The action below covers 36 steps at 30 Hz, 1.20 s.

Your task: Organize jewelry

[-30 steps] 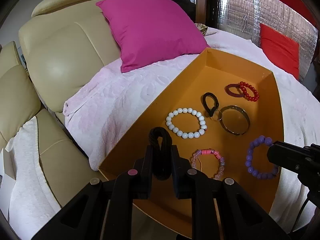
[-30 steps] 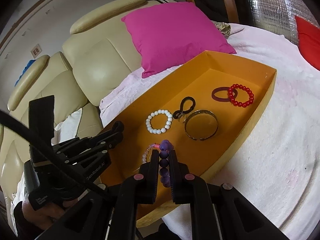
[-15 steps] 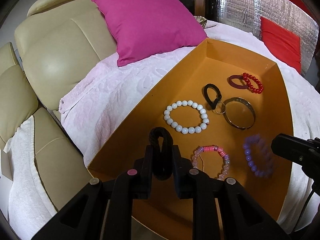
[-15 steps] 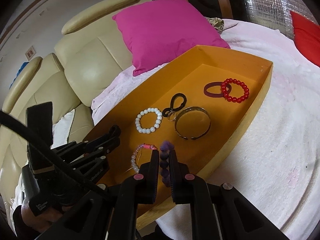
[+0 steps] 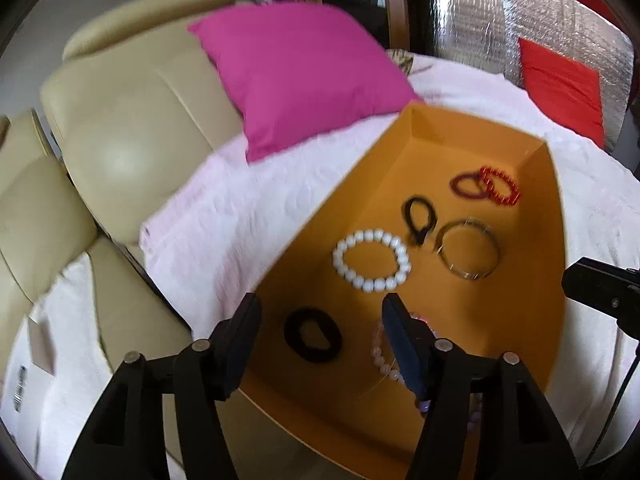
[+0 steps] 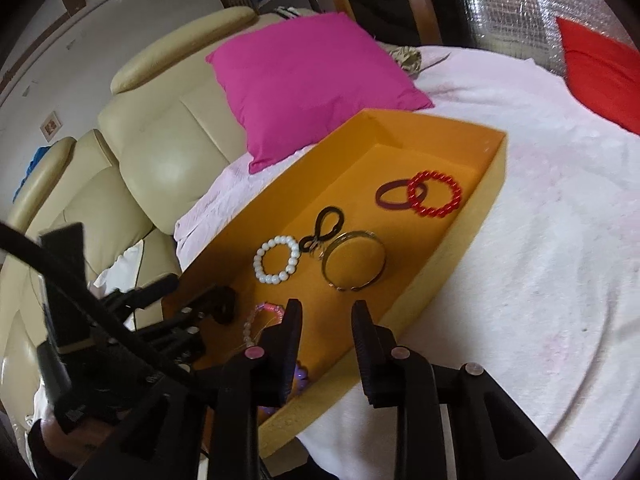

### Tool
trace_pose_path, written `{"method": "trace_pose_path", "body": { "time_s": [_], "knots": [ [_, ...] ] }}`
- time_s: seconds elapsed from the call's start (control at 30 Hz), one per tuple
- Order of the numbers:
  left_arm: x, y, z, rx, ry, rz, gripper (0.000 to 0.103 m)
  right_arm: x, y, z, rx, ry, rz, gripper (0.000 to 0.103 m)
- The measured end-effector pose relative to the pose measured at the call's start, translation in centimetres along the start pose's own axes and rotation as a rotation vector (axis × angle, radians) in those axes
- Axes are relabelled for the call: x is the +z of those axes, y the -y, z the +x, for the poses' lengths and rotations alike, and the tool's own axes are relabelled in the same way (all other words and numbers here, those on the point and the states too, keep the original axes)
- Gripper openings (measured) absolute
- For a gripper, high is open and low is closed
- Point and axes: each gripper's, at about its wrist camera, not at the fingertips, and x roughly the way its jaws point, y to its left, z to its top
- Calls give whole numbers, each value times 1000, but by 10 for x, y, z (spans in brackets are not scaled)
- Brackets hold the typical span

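Left tool (image 5: pixel 320 320): jaws just opening, released | black fabric hair loop (image 5: pixel 313 334) lying in orange cardboard tray (image 5: pixel 554 216) | right tool (image 6: pixel 325 318): opening, purple bead bracelet (image 6: pixel 301 374) beside it.

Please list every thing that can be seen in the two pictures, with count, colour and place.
tray: one, orange, on the blanket
white bead bracelet: one, white, middle of the tray
metal bangle: one, gold-toned, right of the white one
black loop: one, black, between those two, further back
red bead bracelet: one, red, far end, overlapping the maroon band
black hair tie: one, black, near end, lying free
pink bead bracelet: one, pink and clear, near end
purple bead bracelet: one, purple, near end, mostly hidden
blanket: one, pale pink
pillow: one, magenta
sofa: cream
left gripper: black, open
right gripper: black, open
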Motion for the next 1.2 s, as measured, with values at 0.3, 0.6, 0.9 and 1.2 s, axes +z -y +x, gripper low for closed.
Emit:
{"method": "trace_pose_path", "body": {
  "time_s": [0.3,0.6,0.9,1.2],
  "knots": [
    [34,15,-79,45,168,49,80,7,-5,-71,-14,121,-28,49],
    [44,31,-173,101,318,61,89,0,-15,-156,-24,237,-62,54],
    [33,52,-251,112,398,115,91,-19,-33,-233,-136,321,-107,65],
    [22,51,-296,110,442,88,91,-49,-52,-284,-238,371,-121,71]
  ]
}}
